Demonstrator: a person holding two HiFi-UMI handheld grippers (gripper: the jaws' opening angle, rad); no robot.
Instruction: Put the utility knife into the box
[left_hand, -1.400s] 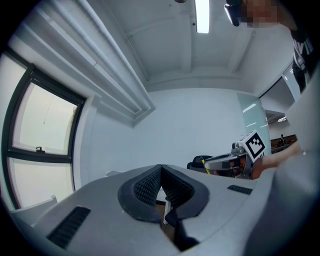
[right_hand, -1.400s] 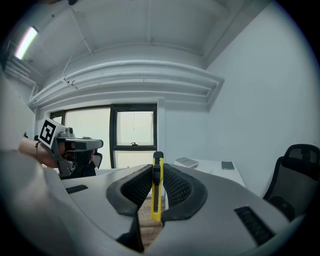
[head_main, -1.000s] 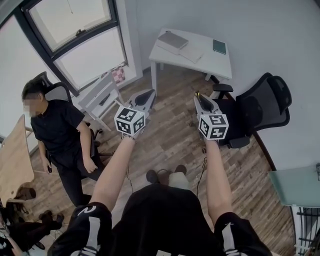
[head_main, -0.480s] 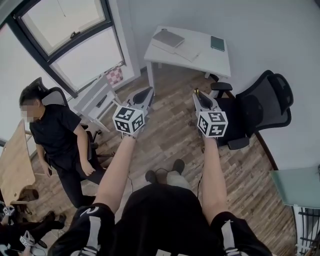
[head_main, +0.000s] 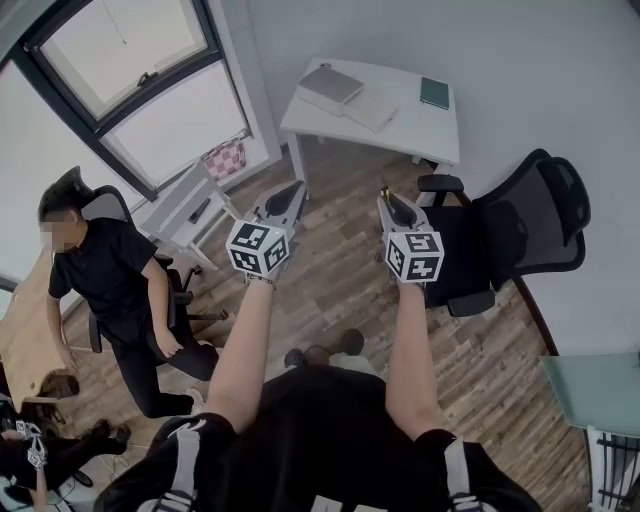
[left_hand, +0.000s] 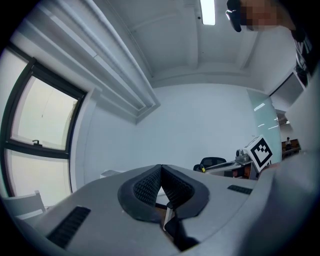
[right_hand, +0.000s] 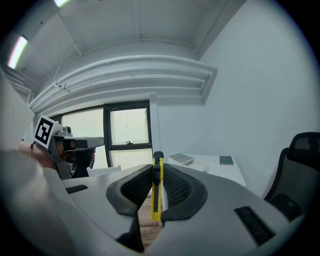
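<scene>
One thin pinch: right gripper (right_hand: 156, 171) jaws clamped on the utility knife (right_hand: 157, 197); left gripper (left_hand: 161, 171) jaws pressed together, empty. Could pivot or slip loose before reaching the worktop (head_main: 410, 125).

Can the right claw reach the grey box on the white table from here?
Probably not yet. The right claw, gripping the yellow utility knife, hangs over wooden floor short of the white table with the flat grey box. Nothing blocks the way.
</scene>
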